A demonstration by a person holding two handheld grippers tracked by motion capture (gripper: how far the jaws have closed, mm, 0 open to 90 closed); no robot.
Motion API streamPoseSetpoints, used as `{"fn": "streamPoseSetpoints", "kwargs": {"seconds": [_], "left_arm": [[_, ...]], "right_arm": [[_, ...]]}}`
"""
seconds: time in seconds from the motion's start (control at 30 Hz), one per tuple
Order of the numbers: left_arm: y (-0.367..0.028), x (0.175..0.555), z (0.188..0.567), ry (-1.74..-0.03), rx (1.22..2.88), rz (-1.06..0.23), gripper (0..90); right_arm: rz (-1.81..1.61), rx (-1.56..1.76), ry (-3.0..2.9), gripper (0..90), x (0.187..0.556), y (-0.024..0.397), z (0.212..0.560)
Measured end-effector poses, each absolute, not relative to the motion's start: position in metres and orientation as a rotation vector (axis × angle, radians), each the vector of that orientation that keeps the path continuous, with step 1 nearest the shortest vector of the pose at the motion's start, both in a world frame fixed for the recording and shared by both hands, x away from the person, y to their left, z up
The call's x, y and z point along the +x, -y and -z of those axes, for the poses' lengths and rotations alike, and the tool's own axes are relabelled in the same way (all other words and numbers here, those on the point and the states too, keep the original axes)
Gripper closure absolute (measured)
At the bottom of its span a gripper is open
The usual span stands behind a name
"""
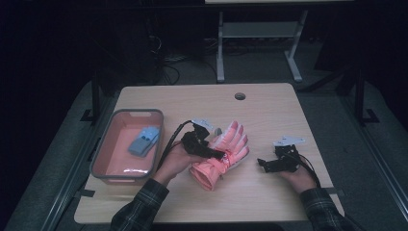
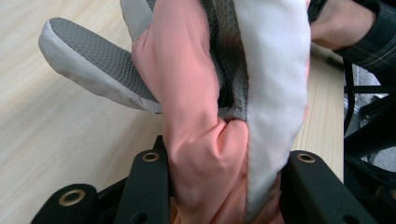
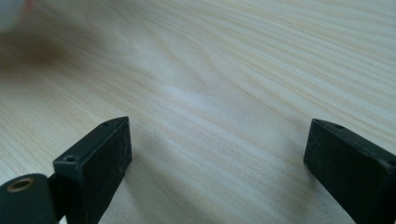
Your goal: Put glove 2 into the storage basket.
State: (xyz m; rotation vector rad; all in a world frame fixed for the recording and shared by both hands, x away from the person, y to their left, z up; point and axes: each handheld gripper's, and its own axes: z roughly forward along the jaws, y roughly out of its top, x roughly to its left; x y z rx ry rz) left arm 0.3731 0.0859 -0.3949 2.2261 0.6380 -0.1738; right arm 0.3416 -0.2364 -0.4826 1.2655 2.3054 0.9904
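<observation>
A pink glove [image 1: 225,153] with grey palm patches lies across the middle of the wooden table [image 1: 202,98]. My left gripper [image 1: 211,153] is shut on its cuff end, and in the left gripper view the bunched pink fabric [image 2: 205,140] fills the space between both black jaws, with a grey textured thumb [image 2: 93,63] hanging out to the left. My right gripper [image 1: 263,164] rests low over the table to the right of the glove, apart from it. Its jaws stand wide open over bare wood [image 3: 219,107], with nothing between them.
A grey-rimmed pink bin [image 1: 111,129] sits at the table's left and holds a blue glove [image 1: 144,139]. A round cable hole [image 1: 239,96] is near the far edge. A white desk frame [image 1: 260,33] stands beyond the table on the dark floor.
</observation>
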Motion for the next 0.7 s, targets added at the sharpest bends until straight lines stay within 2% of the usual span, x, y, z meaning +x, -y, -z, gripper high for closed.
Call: {"fn": "streamPoseSetpoints", "kwargs": {"seconds": [0.7], "left_arm": [[-0.148, 0.377, 0.34, -0.745, 2.166, 0.043, 63.7]], "right_arm": [[-0.989, 1.261, -2.306, 6.8, 0.342, 0.236, 0.483]]}}
